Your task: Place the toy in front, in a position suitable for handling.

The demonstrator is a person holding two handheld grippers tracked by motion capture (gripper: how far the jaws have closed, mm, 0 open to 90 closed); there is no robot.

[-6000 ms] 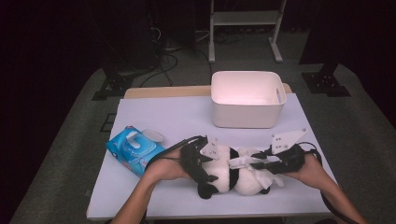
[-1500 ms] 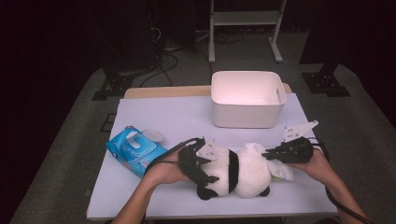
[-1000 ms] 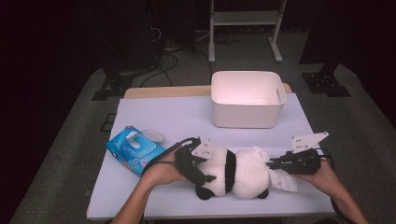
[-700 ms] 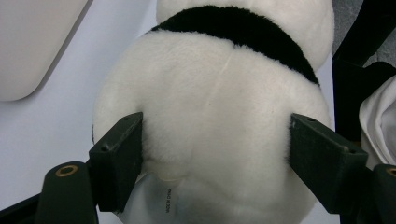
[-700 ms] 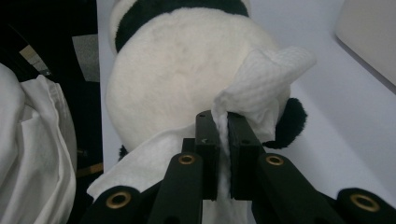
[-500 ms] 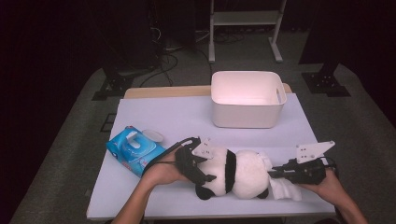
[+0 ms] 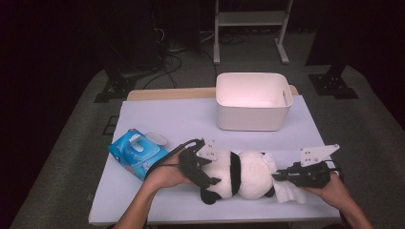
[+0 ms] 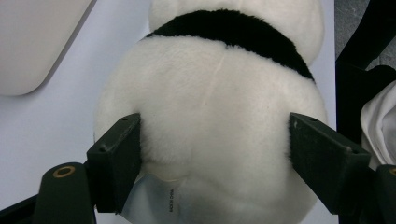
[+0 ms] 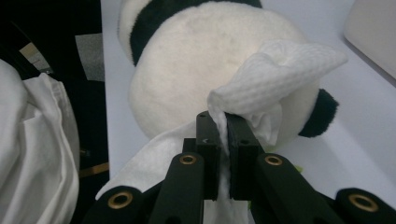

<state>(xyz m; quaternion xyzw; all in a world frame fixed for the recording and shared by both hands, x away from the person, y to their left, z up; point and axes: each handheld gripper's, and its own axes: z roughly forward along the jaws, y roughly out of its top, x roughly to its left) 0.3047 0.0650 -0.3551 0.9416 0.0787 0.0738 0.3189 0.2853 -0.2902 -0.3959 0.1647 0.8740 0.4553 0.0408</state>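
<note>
The plush panda (image 7: 239,174) lies on its side near the front edge of the counter (image 7: 191,119), head toward the person's left and rear toward the right.

Left tool (image 7: 200,164): its jaws stand wide and press into the plush on both sides. In the left gripper view the white fur (image 8: 215,121) bulges between the two black pads, so the toy is gripped, with a sewn-in label visible at the bottom between the jaws. The left hand (image 7: 165,176) holds this tool at the panda's head end.

Right tool (image 7: 282,175): its jaws are closed on a white wet wipe (image 9: 275,70). In the right gripper view the wipe is pinched between the two pads; one part bunches upward against the panda's white rear, and another part trails down beside the jaws. In the high view the wipe (image 7: 289,191) lies at the panda's rear end, touching it, with the right hand (image 7: 334,188) behind the tool.

Other items on the counter:
- A blue wet-wipe pack (image 7: 136,152) lies left of the panda, near the left hand, with its round lid (image 7: 155,139) flipped open.
- A white plastic bin (image 7: 253,100) stands behind the panda, toward the far right of the counter, apart from the toy.
</note>
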